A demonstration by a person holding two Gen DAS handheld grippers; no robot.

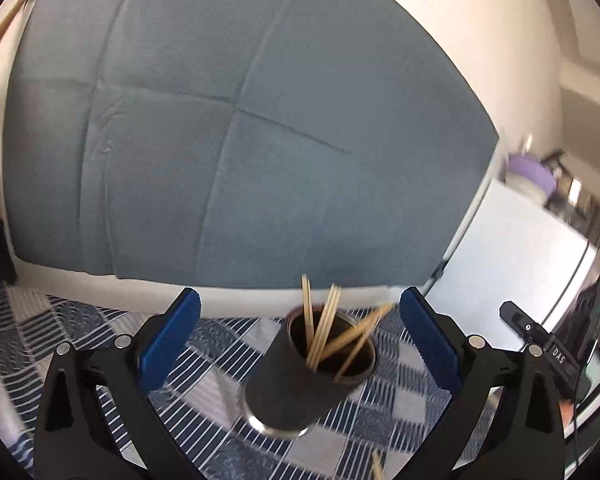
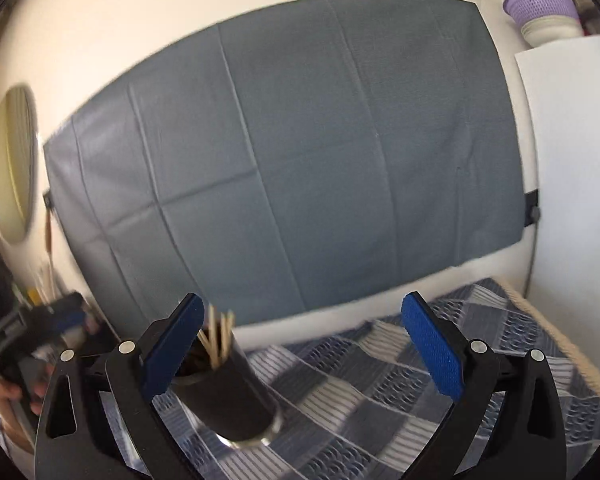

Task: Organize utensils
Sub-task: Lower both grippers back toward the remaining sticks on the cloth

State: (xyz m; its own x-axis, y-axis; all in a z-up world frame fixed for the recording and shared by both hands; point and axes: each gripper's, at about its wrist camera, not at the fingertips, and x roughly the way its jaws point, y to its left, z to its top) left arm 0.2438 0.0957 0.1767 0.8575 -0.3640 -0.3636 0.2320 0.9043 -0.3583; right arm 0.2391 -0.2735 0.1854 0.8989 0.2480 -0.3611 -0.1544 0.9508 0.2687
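Both the left tool (image 1: 300,332) and the right tool (image 2: 302,338) hang level, fingers spread wide apart.

A dark cylindrical cup (image 1: 312,376) with a shiny metal base stands on the blue-and-white patterned cloth (image 1: 396,412), holding several thin wooden sticks (image 1: 332,336) that fan out above its rim.

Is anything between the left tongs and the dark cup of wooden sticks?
Nothing visible: the left tongs stand open, and the dark cylindrical cup holding wooden sticks sits directly between them.
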